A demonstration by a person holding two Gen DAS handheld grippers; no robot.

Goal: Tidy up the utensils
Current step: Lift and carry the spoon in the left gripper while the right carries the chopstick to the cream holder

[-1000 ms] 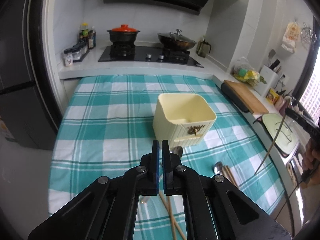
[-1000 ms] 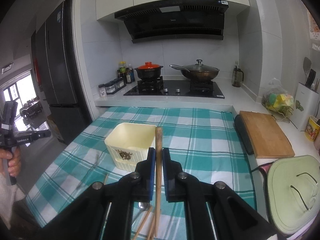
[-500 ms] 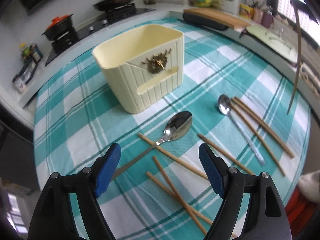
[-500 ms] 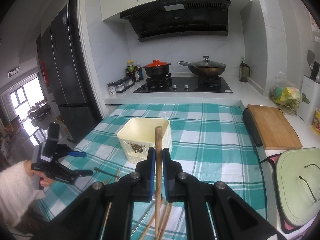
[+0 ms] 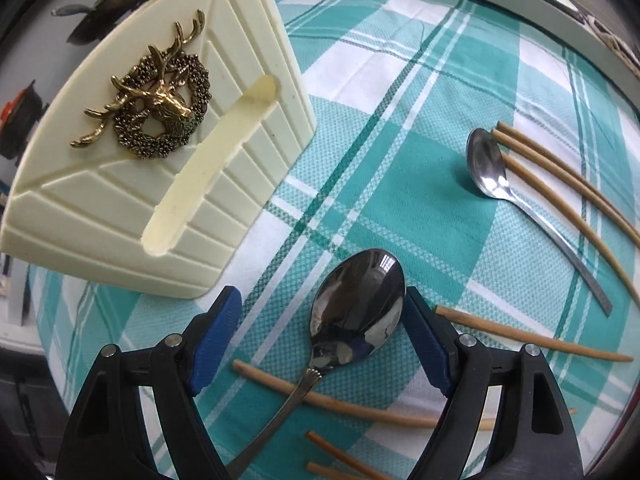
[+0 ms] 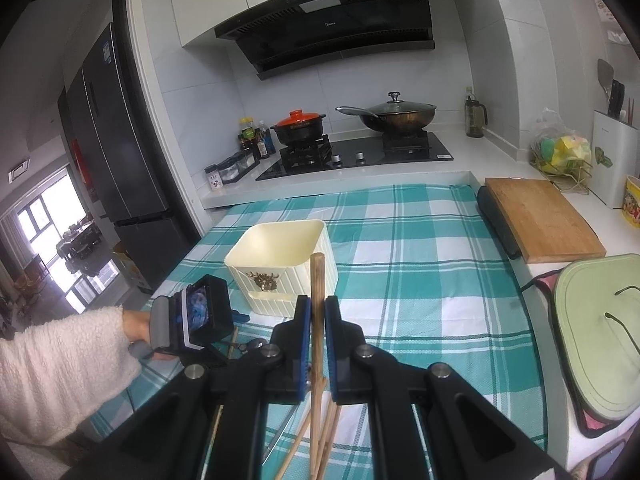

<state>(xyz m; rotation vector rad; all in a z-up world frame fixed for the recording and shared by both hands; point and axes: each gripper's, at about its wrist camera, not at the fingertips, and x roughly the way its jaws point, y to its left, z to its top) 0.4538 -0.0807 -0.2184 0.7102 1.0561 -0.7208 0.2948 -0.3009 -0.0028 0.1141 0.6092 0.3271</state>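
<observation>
Spoon placement first, from the left wrist view: the large spoon lies bowl-up on the tabletop, its bowl between the spread blue pads of the left hand-held gripper. The jaws stand wide apart; the right pad sits just beside the bowl's rim, and contact cannot be confirmed. This straddle suits a pinch across the bowl. The spoon's handle crosses over a chopstick. The cream utensil holder, with a brass stag emblem, stands just beyond, placed near as the likely destination. A smaller spoon lies to the right beside further chopsticks.

Right wrist view: the right hand-held gripper is clenched on one upright chopstick, raised above the loose chopsticks below, its tip in line with the holder. This pose appears ready for insertion.

Surface: a teal-and-white checked cloth covers the tabletop. Room: kitchen with gas hob, range hood, wok, orange-lidded pot, cutting board and refrigerator.
</observation>
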